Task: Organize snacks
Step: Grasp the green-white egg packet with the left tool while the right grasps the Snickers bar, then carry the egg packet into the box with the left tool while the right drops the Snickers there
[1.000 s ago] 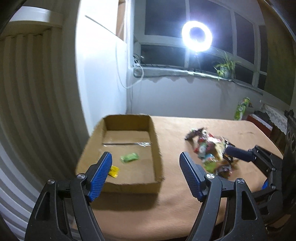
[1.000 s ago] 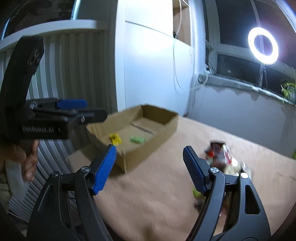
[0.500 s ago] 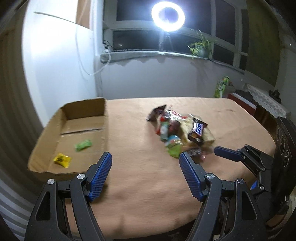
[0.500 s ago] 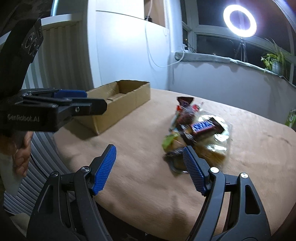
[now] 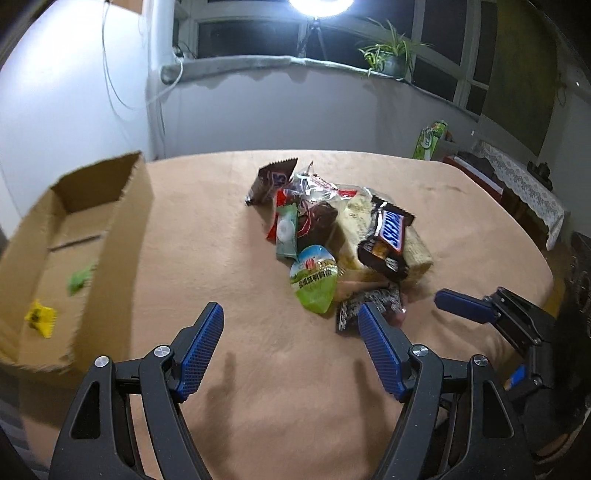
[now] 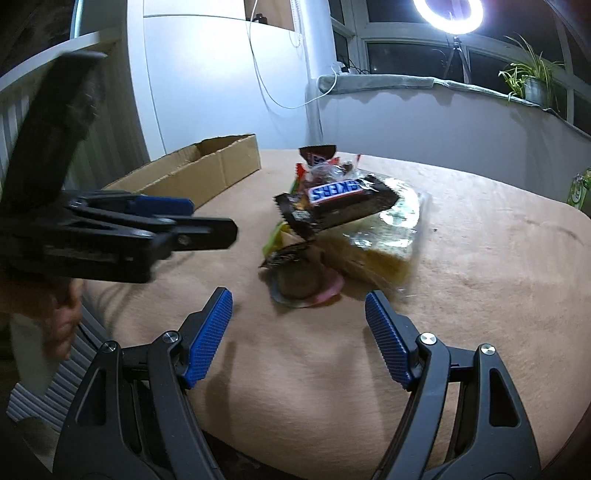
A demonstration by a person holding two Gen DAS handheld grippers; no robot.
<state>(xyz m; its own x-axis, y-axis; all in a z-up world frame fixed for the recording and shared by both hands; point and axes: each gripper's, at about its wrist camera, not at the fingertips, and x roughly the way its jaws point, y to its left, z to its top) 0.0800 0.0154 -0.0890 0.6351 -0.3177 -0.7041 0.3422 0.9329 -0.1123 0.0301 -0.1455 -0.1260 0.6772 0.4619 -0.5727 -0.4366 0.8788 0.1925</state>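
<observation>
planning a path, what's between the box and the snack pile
Bare tablecloth only, in the left wrist view: nothing lies between the box and the snack pile.

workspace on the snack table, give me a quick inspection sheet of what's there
surface: table under a tan cloth
job's things: snack pile, Snickers bar on top; cardboard box holds a green candy and a yellow candy
clutter: nothing seen
grippers: left gripper open, empty, near the pile; right gripper open, empty
cables: white cable hanging on the wall
surroundings: ring light, potted plant on the sill, dark windows
</observation>
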